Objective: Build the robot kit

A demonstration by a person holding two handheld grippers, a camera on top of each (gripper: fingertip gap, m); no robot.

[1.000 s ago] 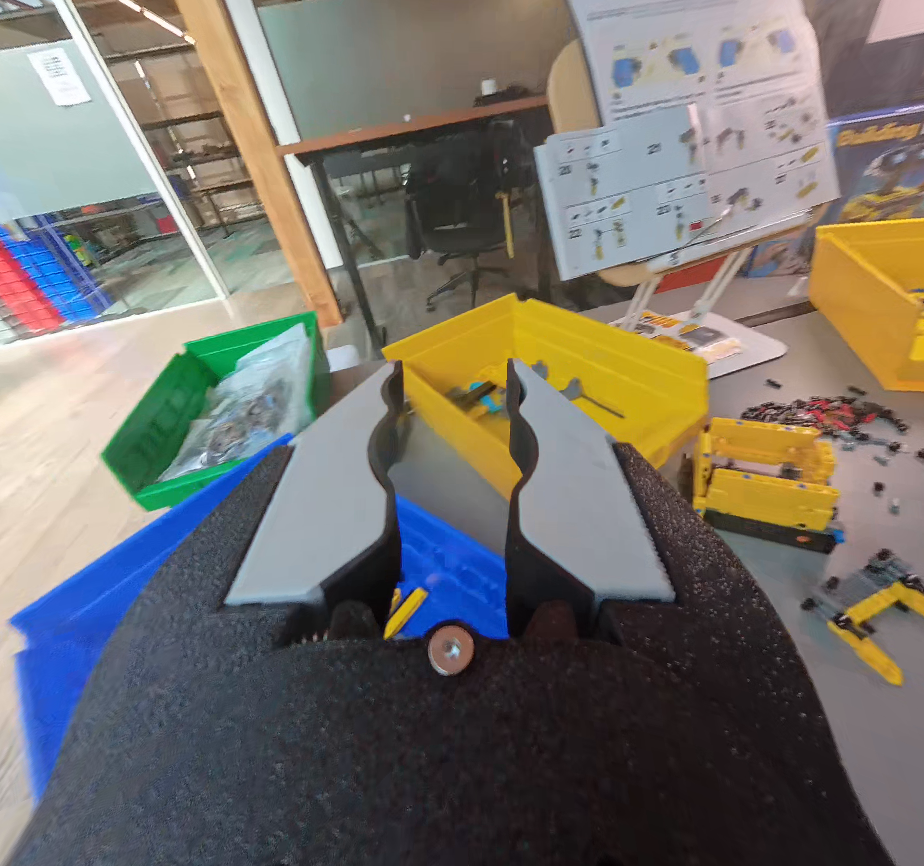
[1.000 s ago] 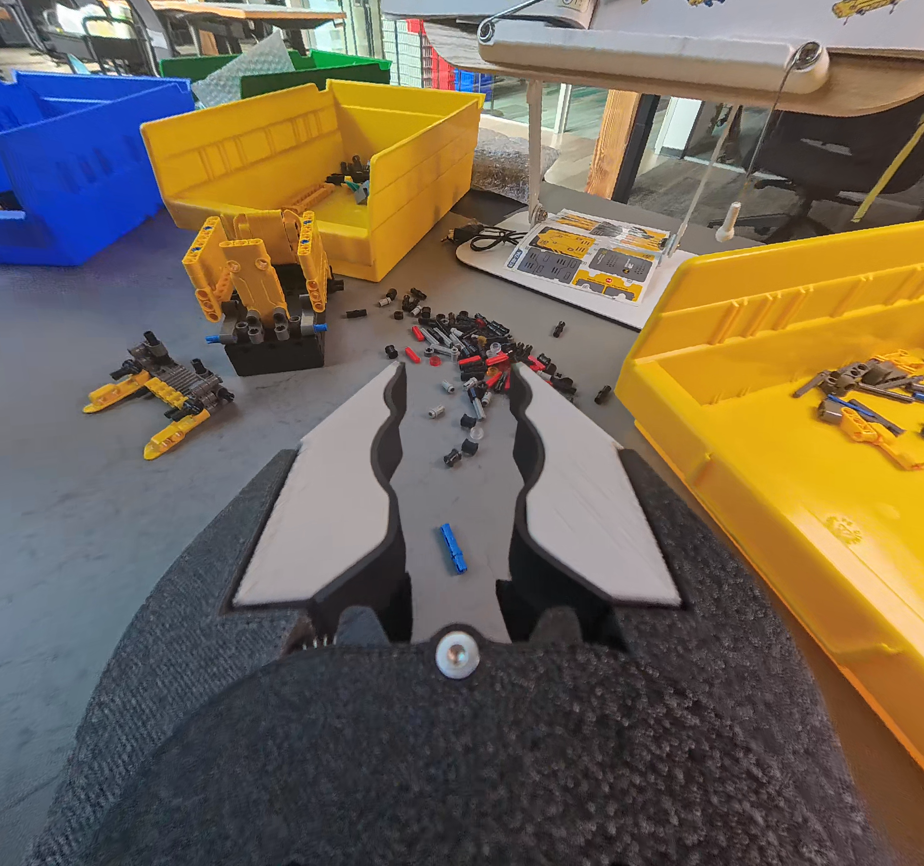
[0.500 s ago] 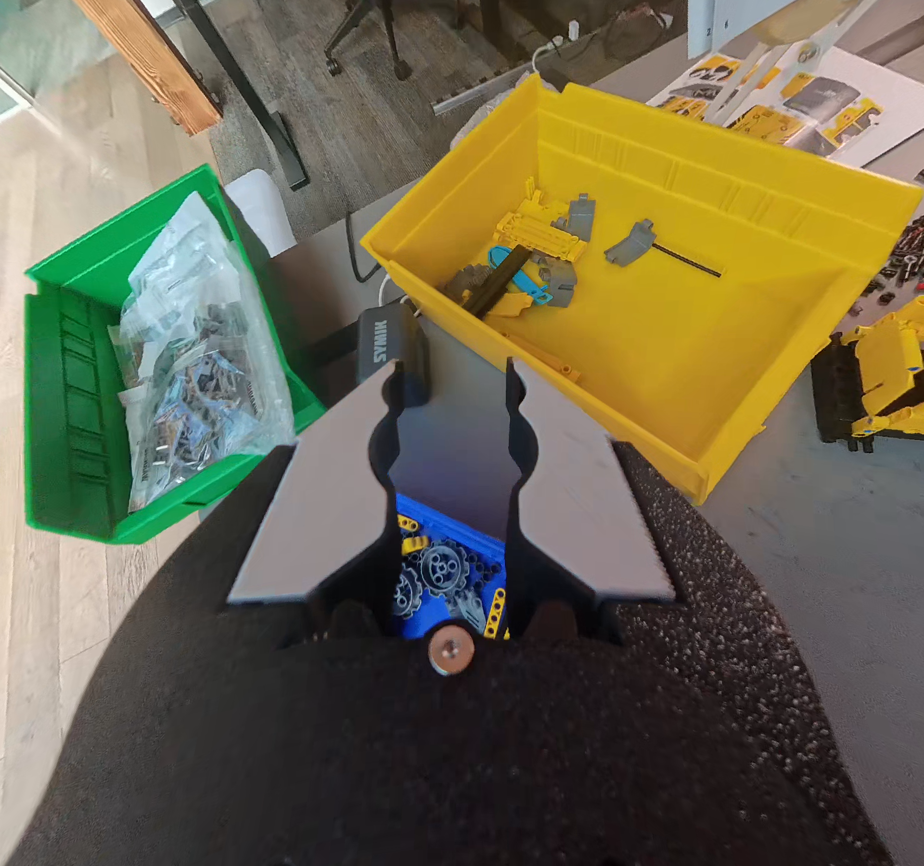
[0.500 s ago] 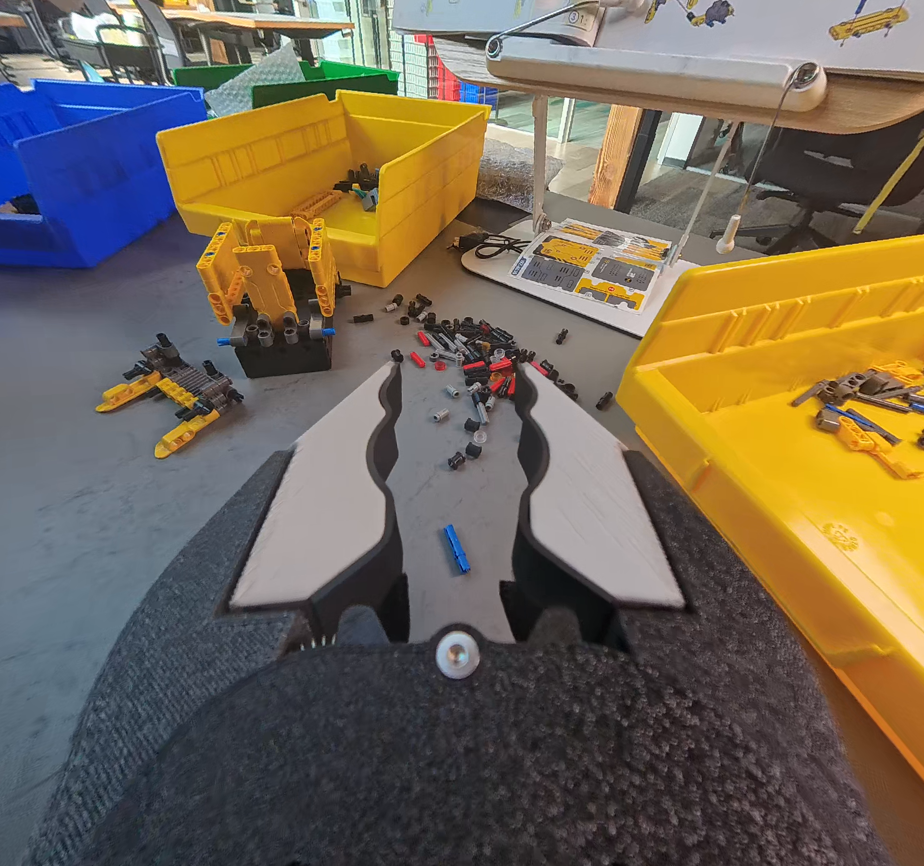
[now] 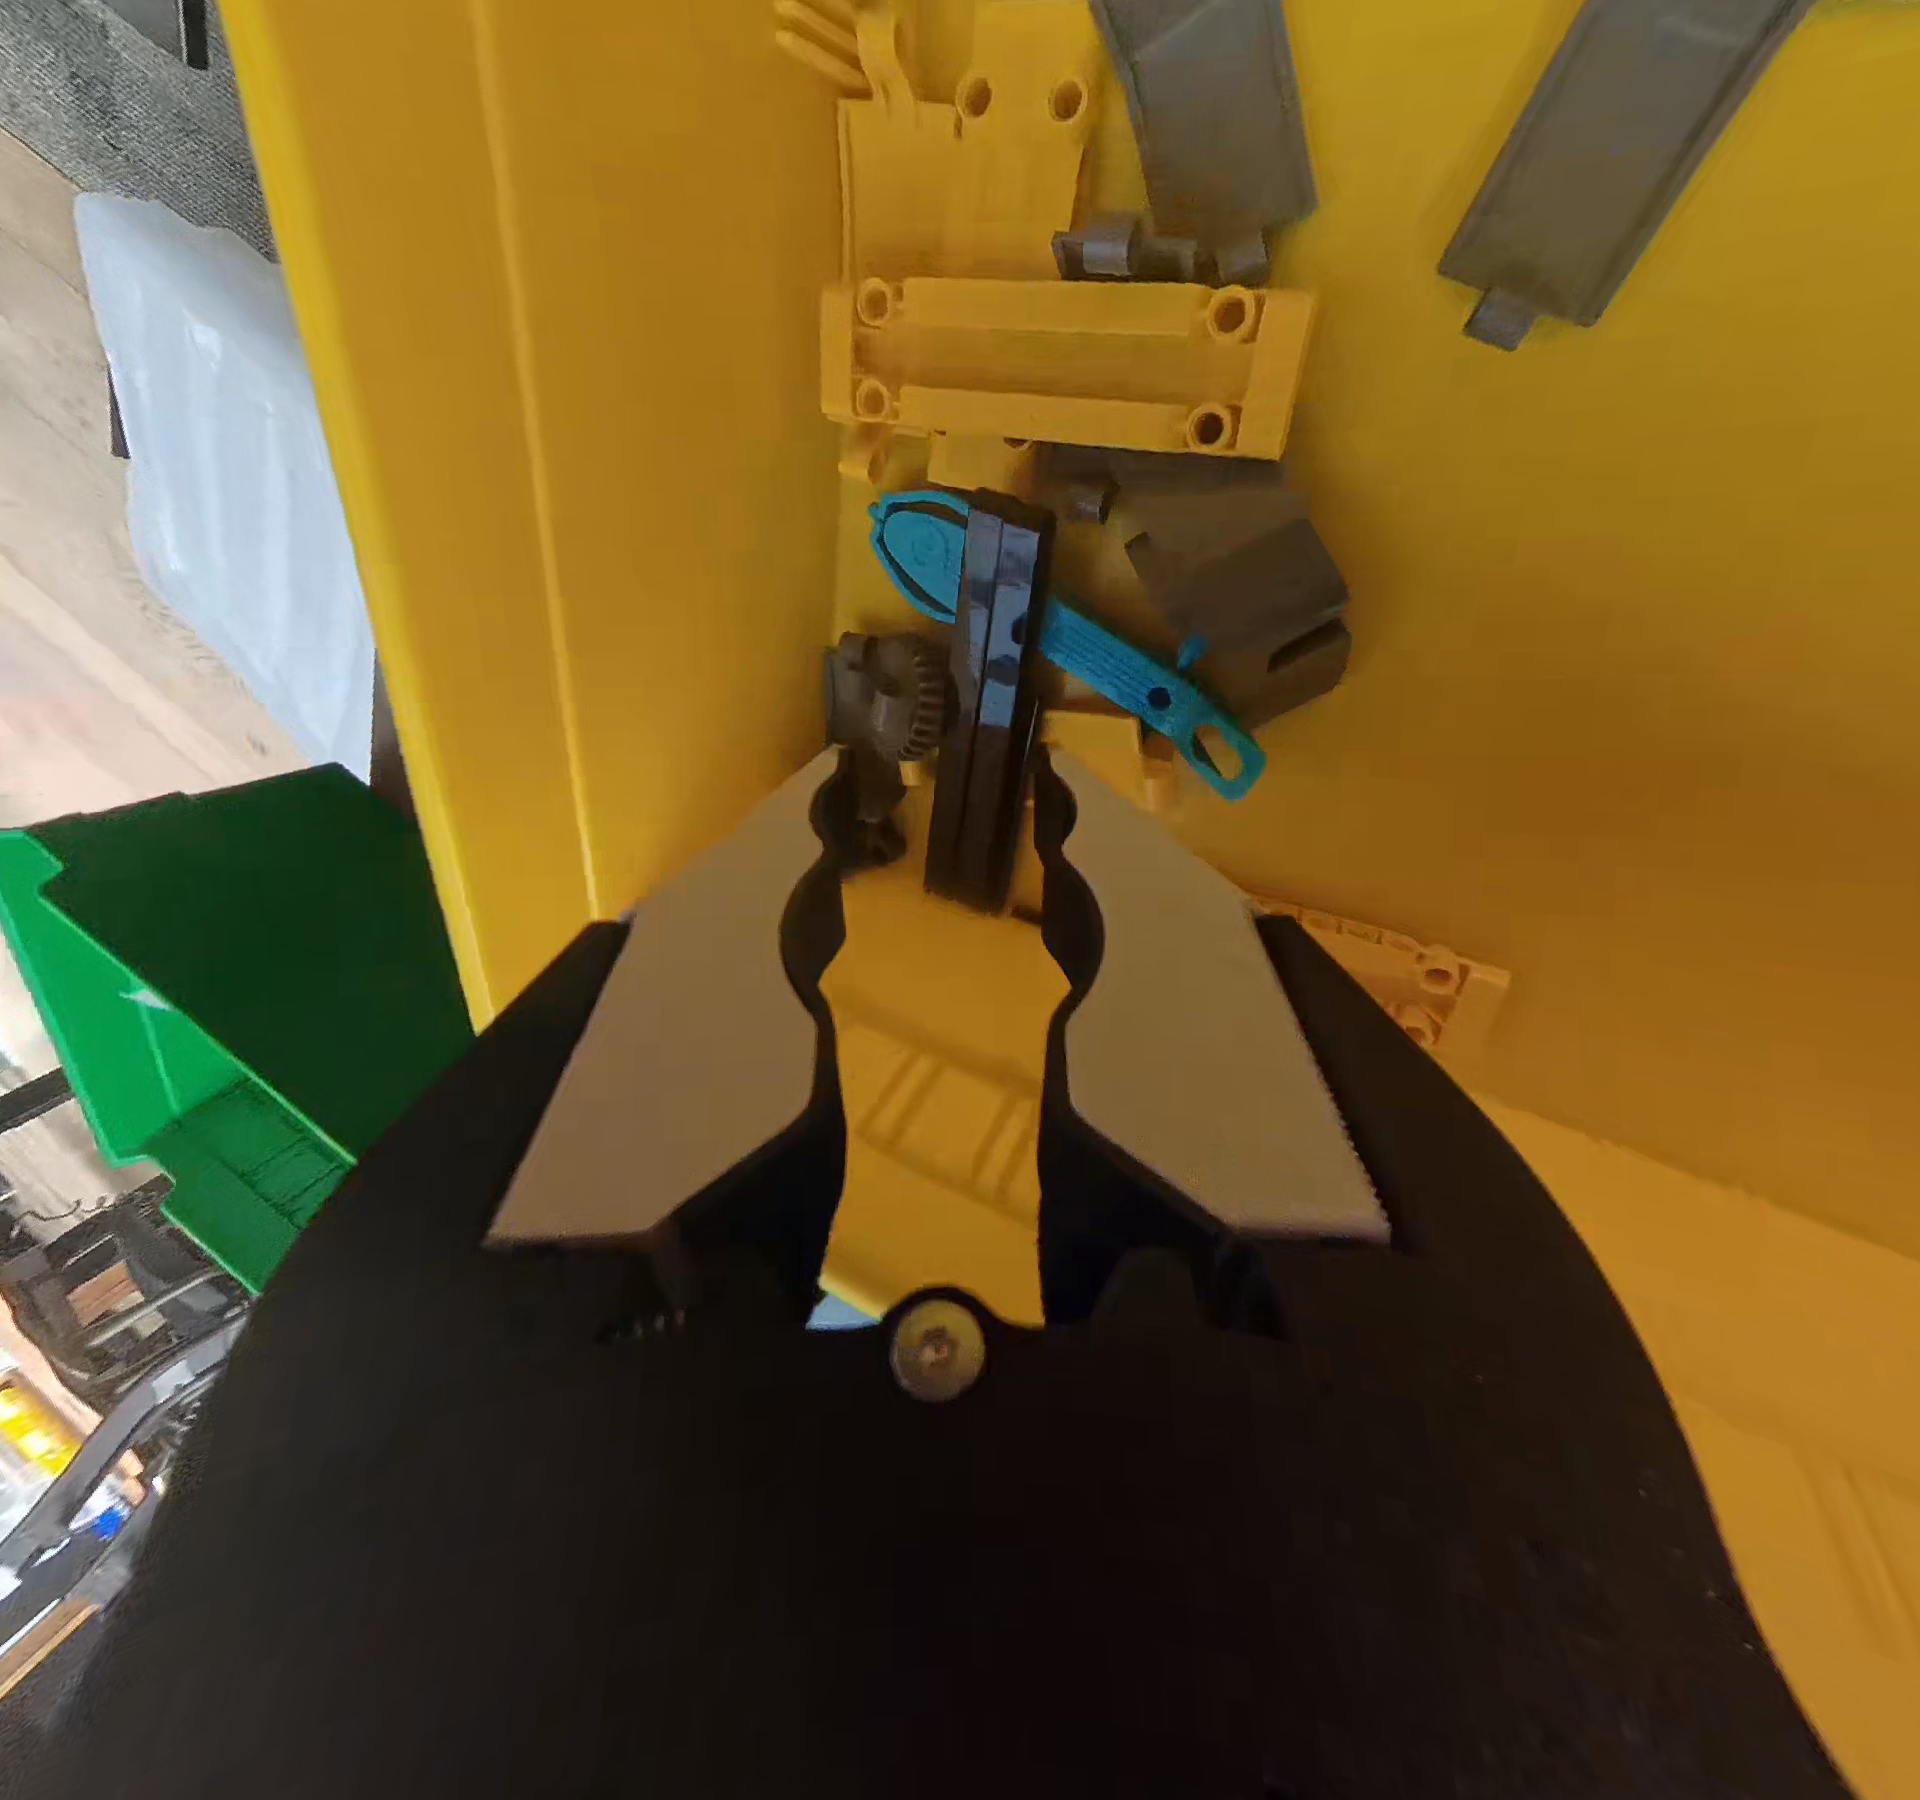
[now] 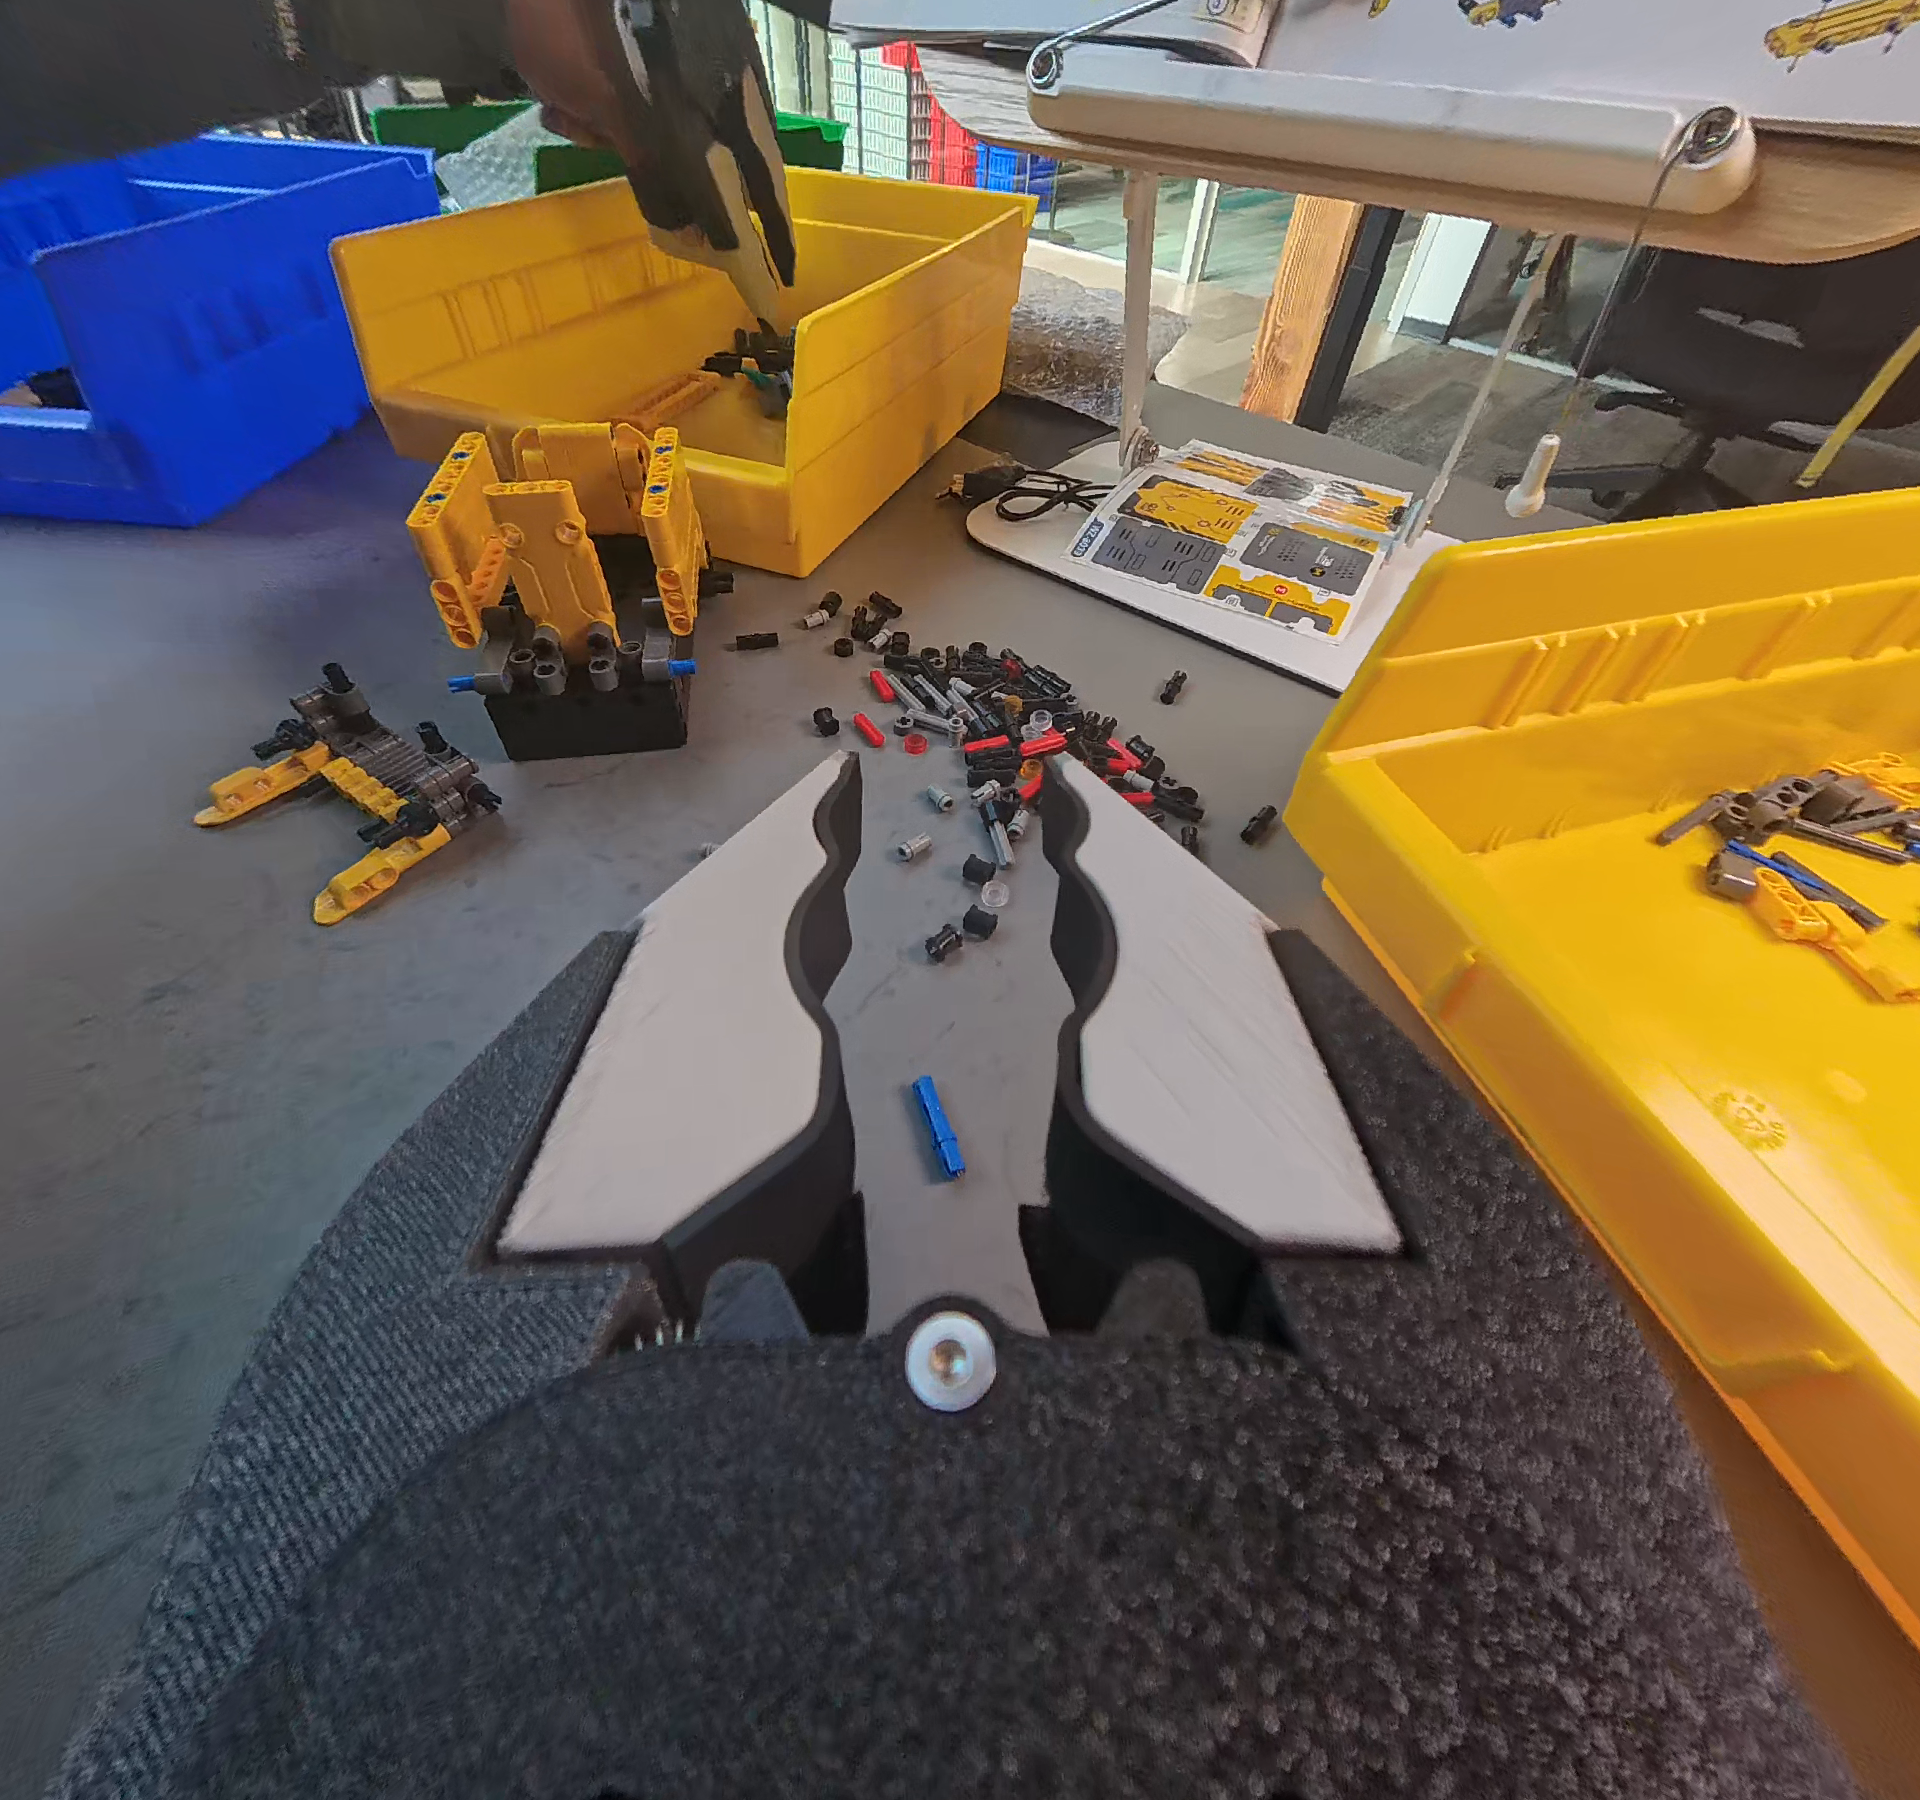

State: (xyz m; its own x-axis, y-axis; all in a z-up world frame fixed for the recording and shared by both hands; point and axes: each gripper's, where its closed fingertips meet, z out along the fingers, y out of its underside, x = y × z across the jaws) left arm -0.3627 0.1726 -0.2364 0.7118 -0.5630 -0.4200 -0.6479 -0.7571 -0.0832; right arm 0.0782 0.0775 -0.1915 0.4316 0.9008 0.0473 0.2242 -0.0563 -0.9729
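**Left gripper.** In the left wrist view, the left gripper [image 5: 935, 774] points down into the yellow bin [image 5: 644, 400], at centre frame. Its jaws stand moderately apart and clamp nothing. The lower end of a black bar [image 5: 987, 701] lies between the fingertips, nearer the right one. We cannot tell whether they touch. A dark gear [image 5: 883, 701] sits just at the left fingertip. A blue tool [image 5: 1132, 680] runs under the bar toward the right. Above these lie a yellow frame [image 5: 1060, 368] and grey panels [image 5: 1205, 67]. We judge the parts closely packed, with little free room either side of the bar. A green bin [image 5: 239, 971] shows at lower left.

**Right gripper.** In the right wrist view, the right gripper [image 6: 951, 774] hovers low over the table [image 6: 208, 1023], open about as far and empty. A blue pin [image 6: 938, 1127] lies on the table between its fingers, touching neither. A pile of pins [image 6: 1018, 722] lies just beyond the tips. A second yellow bin [image 6: 1558, 919] fills the right of the frame.
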